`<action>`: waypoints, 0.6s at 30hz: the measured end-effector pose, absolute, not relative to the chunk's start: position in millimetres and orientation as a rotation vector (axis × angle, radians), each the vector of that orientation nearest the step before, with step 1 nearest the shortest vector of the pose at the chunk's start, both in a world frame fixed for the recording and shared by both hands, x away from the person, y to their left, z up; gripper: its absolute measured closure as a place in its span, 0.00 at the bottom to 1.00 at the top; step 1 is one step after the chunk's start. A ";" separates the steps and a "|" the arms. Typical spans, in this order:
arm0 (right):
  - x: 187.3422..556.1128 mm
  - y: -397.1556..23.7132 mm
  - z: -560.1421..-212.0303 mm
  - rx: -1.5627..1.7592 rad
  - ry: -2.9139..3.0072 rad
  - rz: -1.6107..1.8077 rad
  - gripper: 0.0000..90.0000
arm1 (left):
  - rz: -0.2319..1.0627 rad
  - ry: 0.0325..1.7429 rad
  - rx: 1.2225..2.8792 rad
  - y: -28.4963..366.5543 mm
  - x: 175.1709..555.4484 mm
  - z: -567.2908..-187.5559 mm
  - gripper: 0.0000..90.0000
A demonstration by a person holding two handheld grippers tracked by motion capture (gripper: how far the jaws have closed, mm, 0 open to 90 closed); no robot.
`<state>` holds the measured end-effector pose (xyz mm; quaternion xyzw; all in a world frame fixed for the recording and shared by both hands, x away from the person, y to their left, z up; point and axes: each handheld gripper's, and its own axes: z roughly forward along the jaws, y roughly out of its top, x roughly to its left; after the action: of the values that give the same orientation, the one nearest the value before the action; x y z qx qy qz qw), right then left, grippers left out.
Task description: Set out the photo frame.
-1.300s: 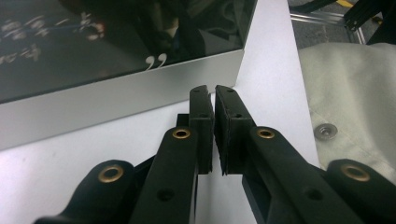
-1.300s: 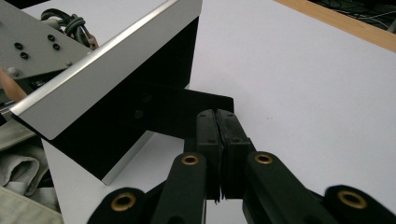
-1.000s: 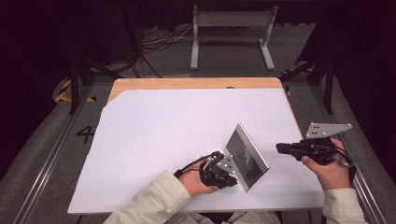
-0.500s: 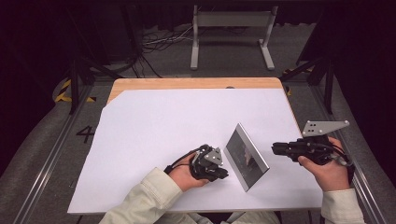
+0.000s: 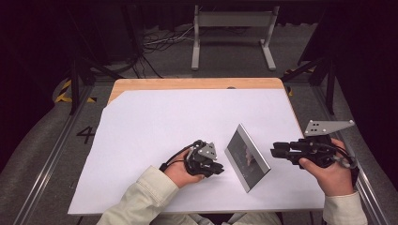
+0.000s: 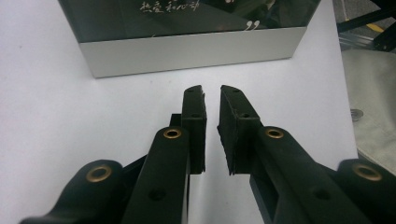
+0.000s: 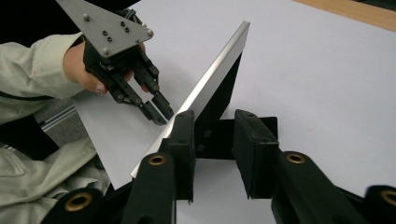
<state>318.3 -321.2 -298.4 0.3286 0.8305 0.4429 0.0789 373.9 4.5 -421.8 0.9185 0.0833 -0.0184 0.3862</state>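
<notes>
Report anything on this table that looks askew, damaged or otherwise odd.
Nothing looks damaged or spilled. The silver-framed picture stands propped on the white sheet, angled across the table rather than square to its edges. The left gripper and right gripper sit open on either side, touching nothing.

picture frame (image 5: pixel 247 157) on table (image 5: pixel 155 117), between left gripper (image 5: pixel 217 169), right gripper (image 5: pixel 276 152)

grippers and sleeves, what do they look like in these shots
Both grippers are black. The left gripper and the right gripper each carry a grey three-cornered plate with small holes, and a black cable trails from each. Brass-coloured rivets dot the linkages behind the black fingers. The person wears pale beige-green sleeves.
</notes>
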 end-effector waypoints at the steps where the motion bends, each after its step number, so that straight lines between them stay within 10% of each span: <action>1: 318.3 -320.3 -298.4 0.991 2.487 1.331 0.72 | -0.046 0.218 2.337 5.5 374.3 -421.5 0.89; 18: 314.6 -297.9 -298.8 1.029 2.515 1.341 0.51 | -0.016 0.275 2.316 19.1 383.6 -421.8 0.88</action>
<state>314.6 -297.9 -298.8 0.3392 0.8286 0.4419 0.0556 383.6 19.1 -421.8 0.9128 0.1086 -0.0063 0.3938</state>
